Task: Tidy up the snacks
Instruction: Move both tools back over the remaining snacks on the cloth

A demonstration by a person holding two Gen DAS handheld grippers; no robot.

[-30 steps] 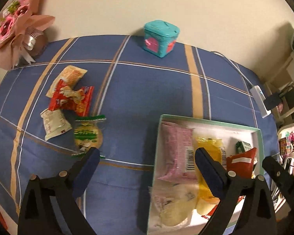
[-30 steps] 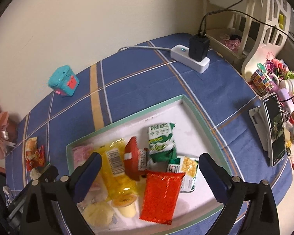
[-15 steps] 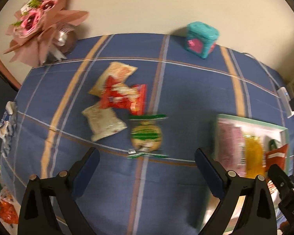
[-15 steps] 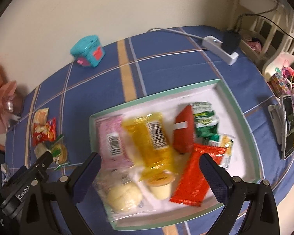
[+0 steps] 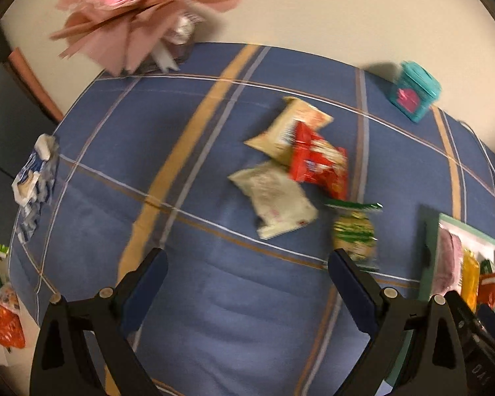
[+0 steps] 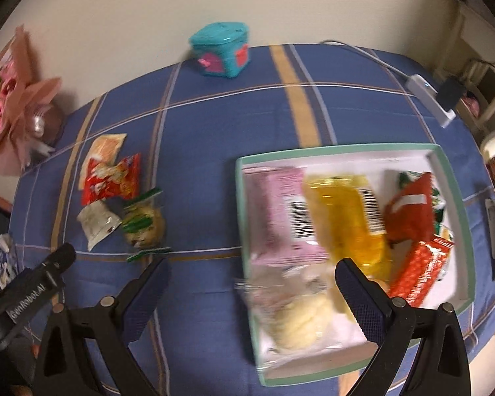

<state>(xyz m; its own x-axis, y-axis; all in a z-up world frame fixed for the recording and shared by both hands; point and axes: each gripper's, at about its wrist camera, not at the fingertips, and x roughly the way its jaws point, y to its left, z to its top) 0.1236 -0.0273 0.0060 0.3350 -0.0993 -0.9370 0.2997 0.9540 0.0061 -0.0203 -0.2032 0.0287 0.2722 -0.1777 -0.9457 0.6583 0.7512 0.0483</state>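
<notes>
From the left wrist, the left gripper (image 5: pixel 247 265) hangs spread wide and empty over the blue plaid cloth (image 5: pixel 214 313); four loose snacks lie ahead of it: a white packet (image 5: pixel 275 203), a red packet (image 5: pixel 320 163) overlapping a beige packet (image 5: pixel 287 128), and a green-striped round snack (image 5: pixel 354 232) just off the right finger. From the right wrist, the right gripper (image 6: pixel 252 274) is likewise spread and empty, straddling the near-left corner of the green-rimmed box (image 6: pixel 458 198), which holds pink, yellow and red packets. Only the right view shows the box whole.
</notes>
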